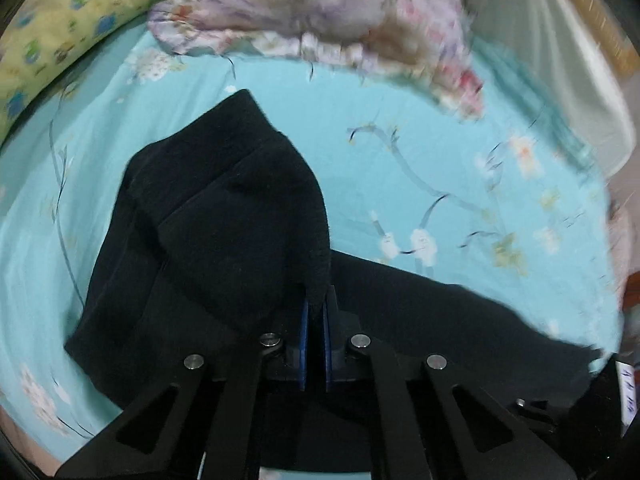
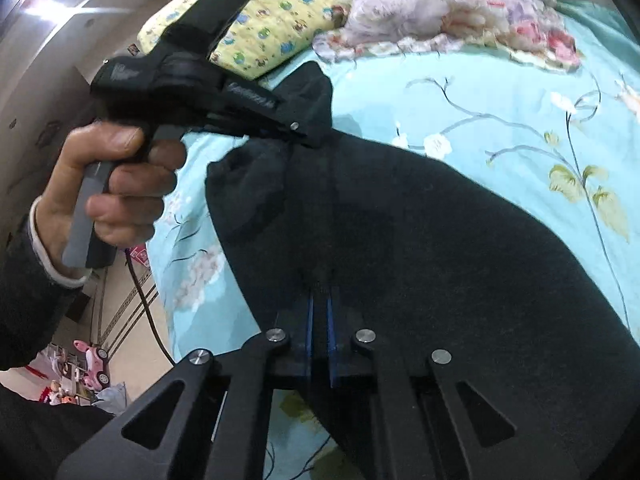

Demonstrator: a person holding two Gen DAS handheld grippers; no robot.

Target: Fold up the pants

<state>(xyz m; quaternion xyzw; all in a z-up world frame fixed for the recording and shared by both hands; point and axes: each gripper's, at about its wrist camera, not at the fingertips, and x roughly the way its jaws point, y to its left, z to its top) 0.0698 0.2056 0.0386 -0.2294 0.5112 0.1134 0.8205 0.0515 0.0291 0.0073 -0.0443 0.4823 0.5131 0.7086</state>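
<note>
Black pants point(image 1: 224, 220) lie crumpled on the turquoise floral bed sheet point(image 1: 400, 184). Left hand-held gripper point(image 1: 316, 308) pinches a raised fold of them; right hand-held gripper point(image 2: 320, 300) clamps their near edge.

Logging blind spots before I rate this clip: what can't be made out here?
- Black pants: in the left wrist view the left gripper hides their near part.
- Pants' right end: in the right wrist view, cut off by the edge.
- Floral blanket: motion-blurred in the left wrist view.
- Pink toy car: too small for detail.
</note>
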